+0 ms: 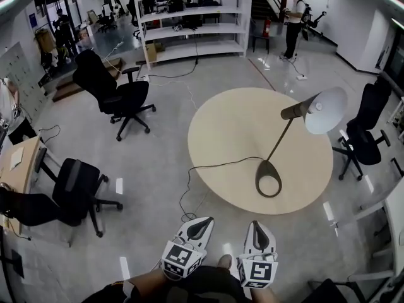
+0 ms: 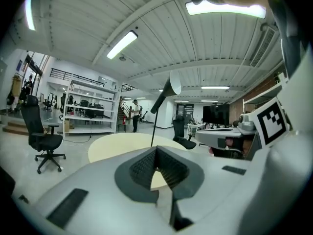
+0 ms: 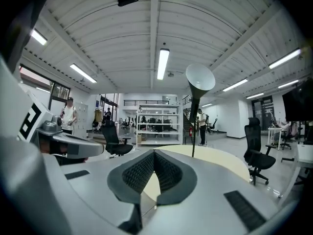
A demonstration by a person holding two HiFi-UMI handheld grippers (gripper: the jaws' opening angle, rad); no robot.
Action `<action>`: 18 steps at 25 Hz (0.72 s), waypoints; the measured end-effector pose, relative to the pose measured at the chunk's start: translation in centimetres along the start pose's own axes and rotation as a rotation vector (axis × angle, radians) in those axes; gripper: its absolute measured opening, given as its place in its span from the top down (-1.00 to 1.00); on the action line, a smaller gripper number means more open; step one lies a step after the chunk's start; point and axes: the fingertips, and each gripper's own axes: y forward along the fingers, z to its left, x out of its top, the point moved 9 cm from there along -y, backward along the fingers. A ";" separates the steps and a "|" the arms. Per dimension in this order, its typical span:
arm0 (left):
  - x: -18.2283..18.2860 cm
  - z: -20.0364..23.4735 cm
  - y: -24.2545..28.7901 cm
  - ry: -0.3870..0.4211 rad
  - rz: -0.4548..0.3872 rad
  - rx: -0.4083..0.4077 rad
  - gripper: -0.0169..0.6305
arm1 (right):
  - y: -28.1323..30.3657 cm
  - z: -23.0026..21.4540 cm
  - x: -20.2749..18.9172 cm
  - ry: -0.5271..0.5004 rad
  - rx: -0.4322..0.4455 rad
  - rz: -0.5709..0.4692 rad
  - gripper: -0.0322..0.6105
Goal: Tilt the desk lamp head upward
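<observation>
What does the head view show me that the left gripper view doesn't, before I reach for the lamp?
Only the head view: the lamp's dark ring-shaped base on the table, its black cord trailing off the edge to the floor, and the right gripper, well short of the lamp.
Only the left gripper view: long ceiling light strips and a dark monitor.
Both: the left gripper, jaws together, the round beige table, the grey cone-shaped lamp head and the white shelving.

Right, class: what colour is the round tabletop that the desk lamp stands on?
The tabletop is a plain pale cream-beige, with no pattern. The head view shows it best.
</observation>
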 end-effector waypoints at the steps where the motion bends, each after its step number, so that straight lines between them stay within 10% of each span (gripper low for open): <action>1: 0.0 0.4 -1.4 0.002 -0.004 -0.009 0.81 | -0.7 1.8 0.3 -0.004 -0.002 -0.001 0.85; 18: -5.6 5.8 -16.8 -0.020 0.039 -0.204 0.81 | -8.8 18.8 -3.2 -0.055 -0.117 0.176 0.85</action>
